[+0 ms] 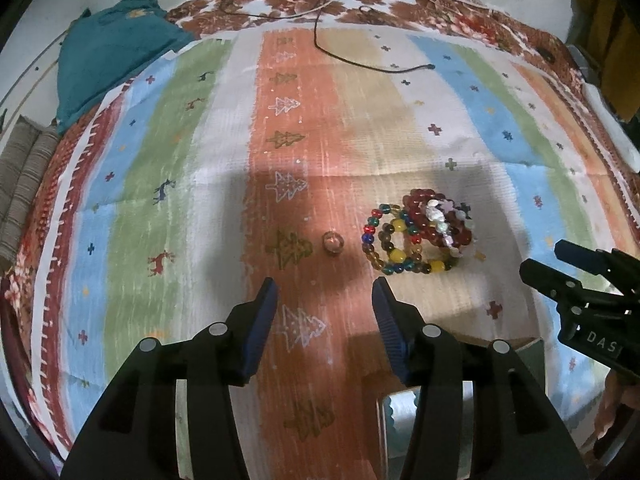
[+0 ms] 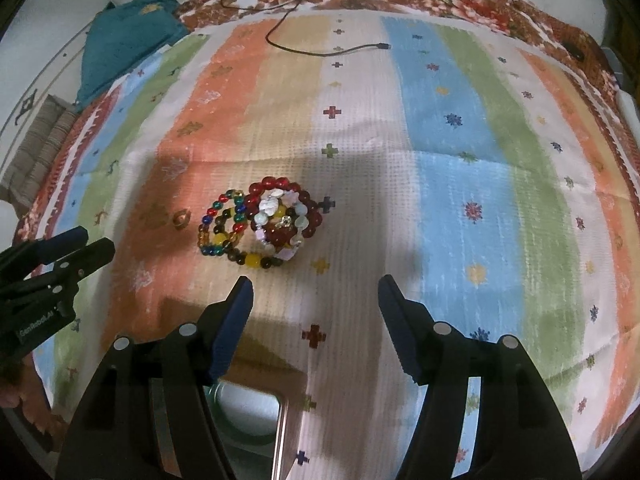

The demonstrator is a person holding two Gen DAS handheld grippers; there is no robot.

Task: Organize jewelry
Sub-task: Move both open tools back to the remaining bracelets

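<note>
A heap of beaded bracelets (image 1: 420,232) (image 2: 260,224), red, multicoloured, yellow and pearly, lies on the striped blanket. A small ring (image 1: 333,242) (image 2: 181,217) sits just left of it. My left gripper (image 1: 324,286) hovers over the blanket, open and empty, with the ring a little beyond its fingertips. My right gripper (image 2: 316,282) is open and empty too, and the heap lies ahead of its left finger. Each gripper shows at the edge of the other's view: the right gripper (image 1: 542,256) and the left gripper (image 2: 97,240). A small open box (image 2: 285,420) (image 1: 532,360) sits below the fingers.
The striped blanket (image 1: 160,200) covers a floral bedspread. A teal cloth (image 1: 108,60) lies at the far left, and a black cable (image 1: 360,60) trails across the far side. Folded grey fabric (image 1: 24,184) is at the left edge, a white object (image 1: 612,128) at the right.
</note>
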